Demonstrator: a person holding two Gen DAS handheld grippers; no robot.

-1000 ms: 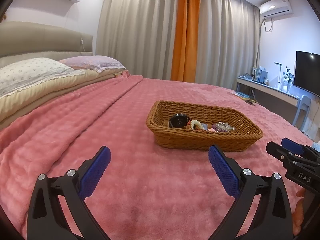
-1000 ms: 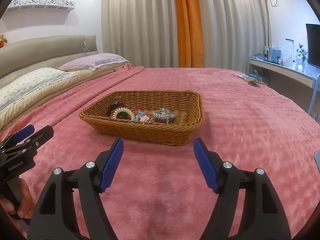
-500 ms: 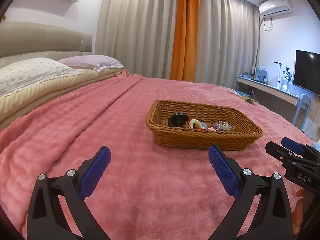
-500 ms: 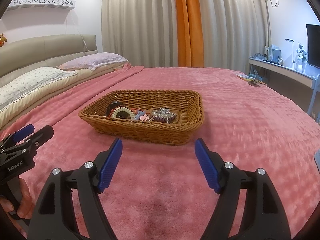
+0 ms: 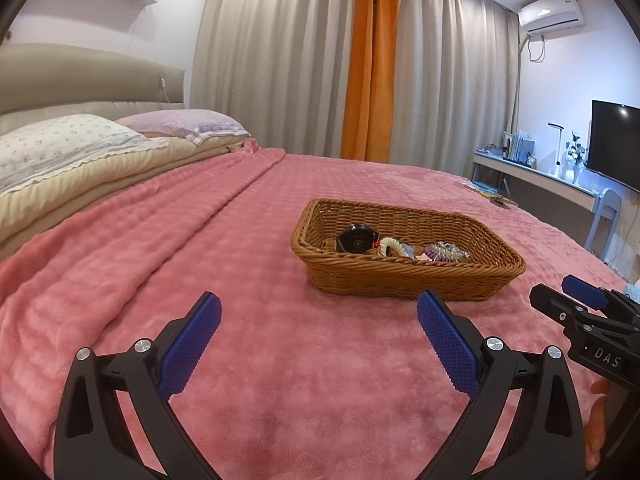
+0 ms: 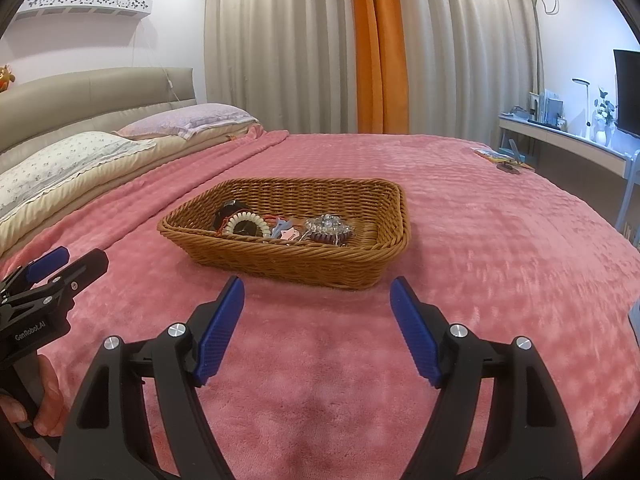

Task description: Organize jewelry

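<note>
Both tools, left tool (image 5: 318,318) and right tool (image 6: 316,302), are held released, empty. Jewelry (image 6: 280,230) is heaped in the basket (image 6: 296,266), frame centre. Tangled pieces may be lifted together.

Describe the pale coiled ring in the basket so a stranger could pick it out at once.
On the pink bedspread sits a wicker basket. Among the jewelry inside, the cream spiral ring lies against a black round item; it alone is pale and coiled.
</note>
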